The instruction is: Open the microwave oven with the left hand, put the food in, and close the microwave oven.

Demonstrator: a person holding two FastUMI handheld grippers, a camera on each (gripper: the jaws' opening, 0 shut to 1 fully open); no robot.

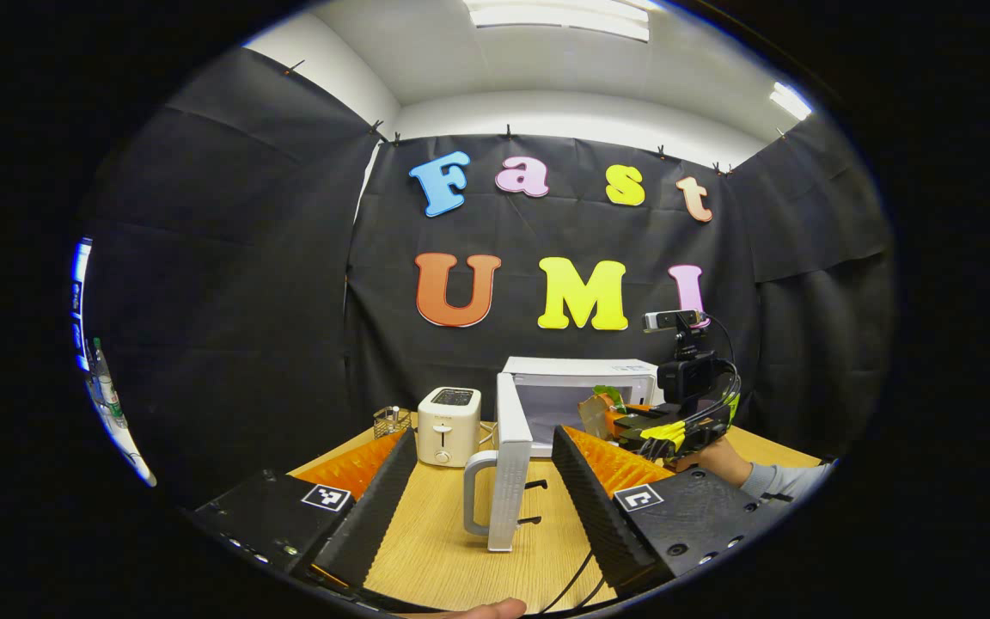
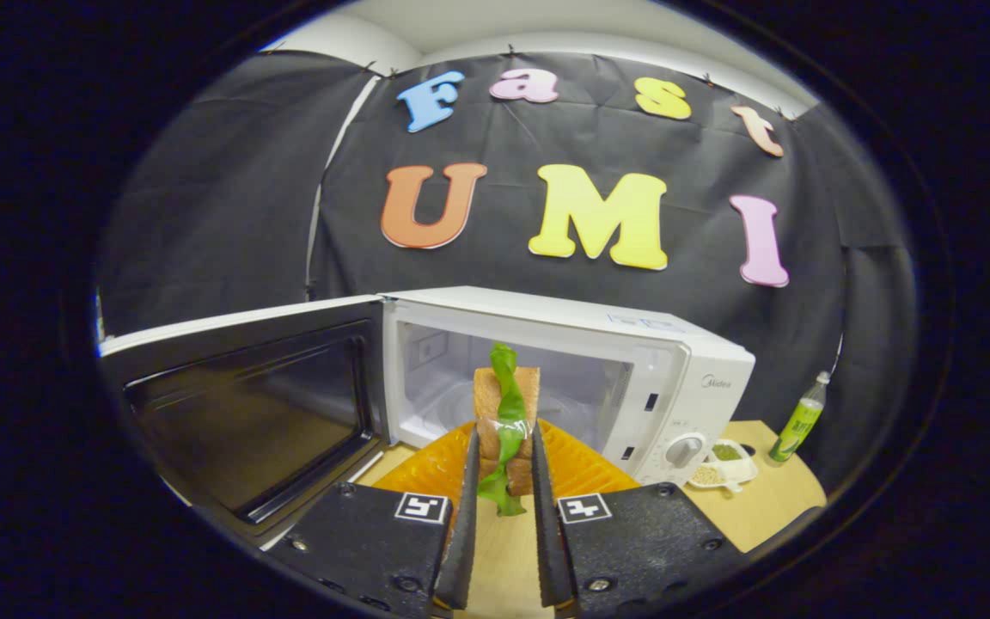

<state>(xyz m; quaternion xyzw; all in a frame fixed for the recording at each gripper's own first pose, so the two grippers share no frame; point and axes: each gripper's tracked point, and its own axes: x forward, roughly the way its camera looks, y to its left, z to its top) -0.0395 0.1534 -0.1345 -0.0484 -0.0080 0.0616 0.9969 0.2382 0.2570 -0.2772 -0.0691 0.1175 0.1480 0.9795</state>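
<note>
A white microwave (image 2: 701, 365) stands on the wooden table with its door (image 2: 246, 413) swung wide open to the left and its cavity bare. My right gripper (image 2: 504, 451) is shut on the food, a sandwich (image 2: 505, 404) of brown bread with a green leaf, held upright just in front of the cavity opening. In the left gripper view the microwave (image 1: 577, 371) sits at the back, its open door (image 1: 508, 473) edge-on with the handle toward me. My left gripper (image 1: 485, 447) is open, back from the door, nothing between its fingers. The right gripper (image 1: 663, 425) holds the sandwich (image 1: 602, 411) at the oven's mouth.
A white toaster (image 1: 449, 425) and a small wire basket (image 1: 392, 421) stand left of the microwave. To the right of the microwave sit a small white dish (image 2: 723, 464) with food and a green bottle (image 2: 797, 421). A cable (image 1: 572, 580) runs over the near table.
</note>
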